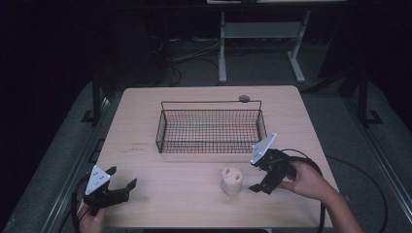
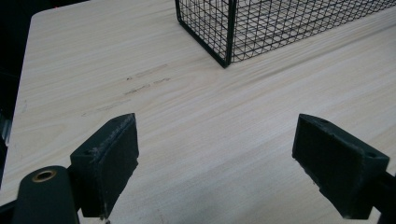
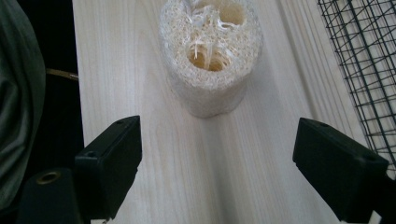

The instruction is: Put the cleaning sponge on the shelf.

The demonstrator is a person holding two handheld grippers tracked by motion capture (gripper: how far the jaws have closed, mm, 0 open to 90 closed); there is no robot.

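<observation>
A pale loofah piece (image 1: 231, 180) stands upright on the wooden table (image 1: 160, 194), near the front right. In the right gripper view the loofah (image 3: 210, 56) shows a fibrous top with hollow holes. My right gripper (image 1: 253, 175) is just right of it, open, with nothing between its jaws. In its own view the right gripper (image 3: 217, 140) stands a short way back from the loofah. My left gripper (image 1: 122, 177) rests open at the front left, over bare wood, and in its own view the left gripper (image 2: 215, 135) holds nothing.
A black wire basket (image 1: 209, 126) sits in the middle of the table; its corner (image 2: 224, 28) is ahead of the left gripper and its mesh (image 3: 364, 60) is to the right of the right gripper. A small grey round object (image 1: 244, 98) lies behind the basket.
</observation>
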